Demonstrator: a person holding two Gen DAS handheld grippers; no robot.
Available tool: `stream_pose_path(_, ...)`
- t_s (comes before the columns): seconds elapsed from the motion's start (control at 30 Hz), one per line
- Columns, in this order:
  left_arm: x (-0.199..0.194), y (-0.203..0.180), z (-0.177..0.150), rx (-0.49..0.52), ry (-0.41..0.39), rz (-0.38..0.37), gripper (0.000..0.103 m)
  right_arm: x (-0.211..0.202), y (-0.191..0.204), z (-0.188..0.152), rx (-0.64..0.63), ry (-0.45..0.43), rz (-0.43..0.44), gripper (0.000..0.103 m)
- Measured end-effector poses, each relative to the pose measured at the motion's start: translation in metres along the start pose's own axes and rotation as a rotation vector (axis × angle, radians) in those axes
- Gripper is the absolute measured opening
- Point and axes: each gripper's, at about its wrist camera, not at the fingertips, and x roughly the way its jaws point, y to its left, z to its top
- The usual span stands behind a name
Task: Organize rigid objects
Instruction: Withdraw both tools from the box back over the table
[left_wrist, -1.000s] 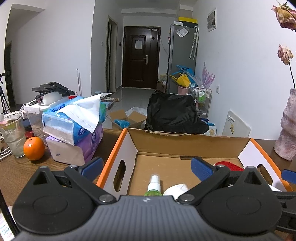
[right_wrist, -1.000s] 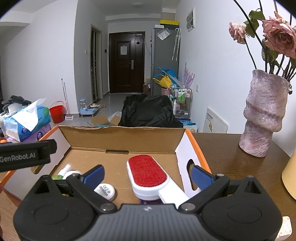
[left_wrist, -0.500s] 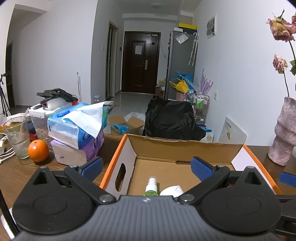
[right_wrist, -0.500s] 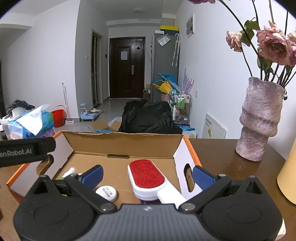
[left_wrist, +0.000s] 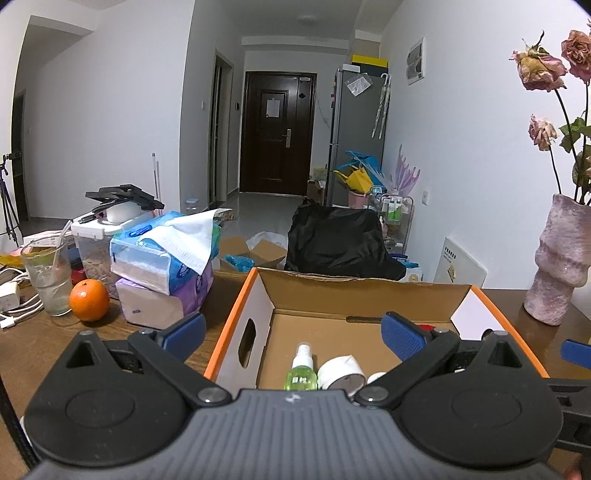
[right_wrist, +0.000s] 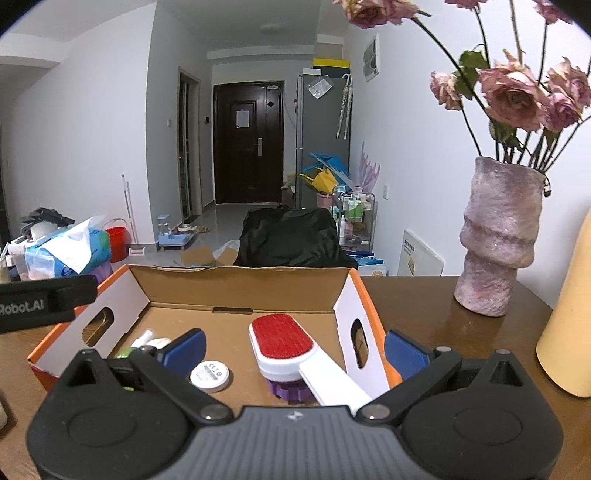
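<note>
An open cardboard box (right_wrist: 236, 291) with orange outer edges and oval handle cut-outs sits on the brown wooden desk (right_wrist: 436, 317); everything below is placed against it. Inside, toward its right wall, lies a lint brush (right_wrist: 282, 341) with a red velvety oval pad and a white plastic handle, resting over a purple ribbed piece (right_wrist: 286, 391). Near the box's middle lies a flat white disc (right_wrist: 210, 374) with small print. By its left wall lie a small clear spray bottle (left_wrist: 301, 369) of green liquid with a white nozzle, and beside it a white round cap-like piece (left_wrist: 341, 371).

The right gripper (right_wrist: 293, 349) hangs over the box's near edge, blue ribbed pads spread wide, holding nothing. The left gripper (left_wrist: 293, 332) hovers at the box's near-left corner, equally wide apart and empty.

Right of the box stands a rough, lumpy pink-grey vase (right_wrist: 496, 236) of dried roses. Left of it are stacked soft tissue packs (left_wrist: 166, 258), an orange (left_wrist: 89, 300) and a clear glass (left_wrist: 48, 273).
</note>
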Motion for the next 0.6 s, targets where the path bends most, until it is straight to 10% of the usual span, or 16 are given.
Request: stream_pose_path(0.6,-0.048,0.007,-0.017,-0.006,0.001,-0.002,0.103,-0.055,-0.008,-0.02,0.019,-0.023,-0.016,0.103)
